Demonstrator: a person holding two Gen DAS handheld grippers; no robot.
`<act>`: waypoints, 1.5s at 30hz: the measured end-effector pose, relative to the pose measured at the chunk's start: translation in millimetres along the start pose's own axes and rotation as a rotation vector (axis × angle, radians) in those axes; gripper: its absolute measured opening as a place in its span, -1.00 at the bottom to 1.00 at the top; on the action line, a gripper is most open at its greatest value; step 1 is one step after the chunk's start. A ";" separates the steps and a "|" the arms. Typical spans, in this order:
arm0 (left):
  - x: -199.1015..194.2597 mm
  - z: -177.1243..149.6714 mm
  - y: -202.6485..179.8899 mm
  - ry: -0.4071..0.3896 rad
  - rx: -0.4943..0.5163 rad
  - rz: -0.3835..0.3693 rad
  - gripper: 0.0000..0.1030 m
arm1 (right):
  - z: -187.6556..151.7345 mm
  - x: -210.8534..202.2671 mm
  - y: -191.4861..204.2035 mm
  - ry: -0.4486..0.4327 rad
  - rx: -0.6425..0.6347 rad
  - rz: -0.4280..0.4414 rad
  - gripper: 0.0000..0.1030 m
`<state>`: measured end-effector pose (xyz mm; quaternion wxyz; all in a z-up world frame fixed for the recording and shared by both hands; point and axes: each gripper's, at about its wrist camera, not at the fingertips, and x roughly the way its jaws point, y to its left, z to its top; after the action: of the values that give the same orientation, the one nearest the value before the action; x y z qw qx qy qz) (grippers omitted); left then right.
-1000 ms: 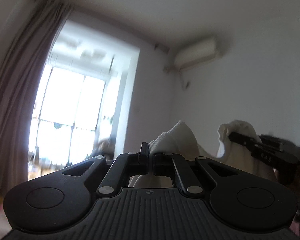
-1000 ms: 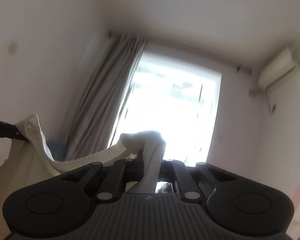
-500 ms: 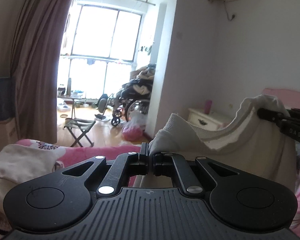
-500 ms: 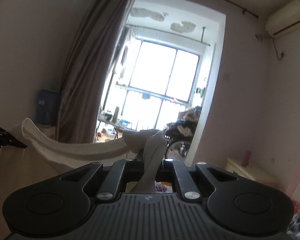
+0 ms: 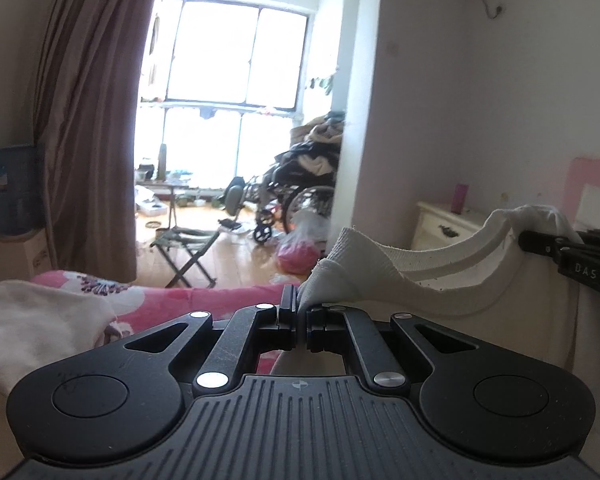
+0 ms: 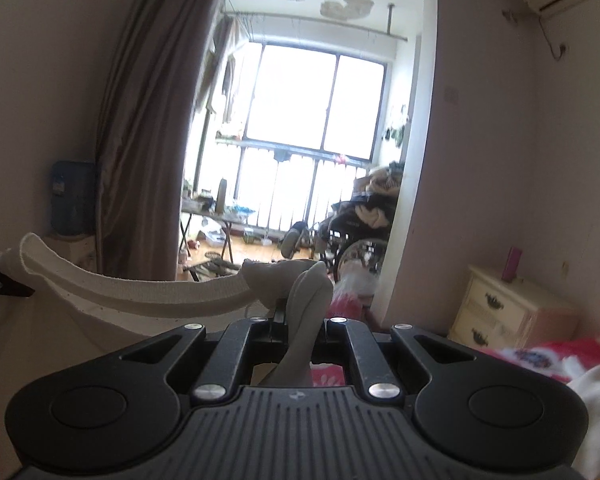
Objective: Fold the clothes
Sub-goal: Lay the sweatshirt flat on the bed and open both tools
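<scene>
Sagging between two clamped grippers, one cream ribbed-neck garment (image 5: 440, 280) is gripped at either shoulder by left gripper (image 5: 299, 312) and right gripper (image 6: 302, 316).

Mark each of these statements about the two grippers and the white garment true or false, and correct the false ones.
1. The left gripper is shut on the white garment. True.
2. The right gripper is open and holds nothing. False: it is shut on a bunched part of the same white garment.
3. The ribbed neckline hangs in a curve between the two grippers. True.
4. The garment lies folded flat on the pink floral bedding. False: it is held up above the bedding by both grippers.
5. A cream nightstand stands against the wall on the right. True.
6. The curtain is drawn fully across the window. False: it is gathered to the left, leaving the window uncovered.
</scene>
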<state>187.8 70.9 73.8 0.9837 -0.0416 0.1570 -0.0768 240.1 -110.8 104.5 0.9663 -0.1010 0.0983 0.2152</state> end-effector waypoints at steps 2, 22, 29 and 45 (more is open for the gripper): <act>17.3 -9.1 2.3 0.016 0.008 0.039 -0.95 | -22.3 31.0 7.3 0.054 0.002 0.012 -0.81; 77.2 -69.9 50.3 0.423 -0.306 0.043 -0.09 | -125.4 74.4 -104.5 0.599 0.684 0.300 0.43; 23.1 -53.8 60.7 0.417 -0.336 -0.032 -0.04 | -118.8 -23.4 -117.0 0.602 0.604 0.392 0.43; -151.6 -97.7 27.3 0.686 -0.124 -0.257 0.14 | -121.2 -181.9 -64.9 0.694 0.550 0.594 0.44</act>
<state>18.5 117.0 24.2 0.8519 -0.0922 0.4752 -0.1997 89.1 -269.2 40.6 0.7653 0.1228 0.4893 0.3998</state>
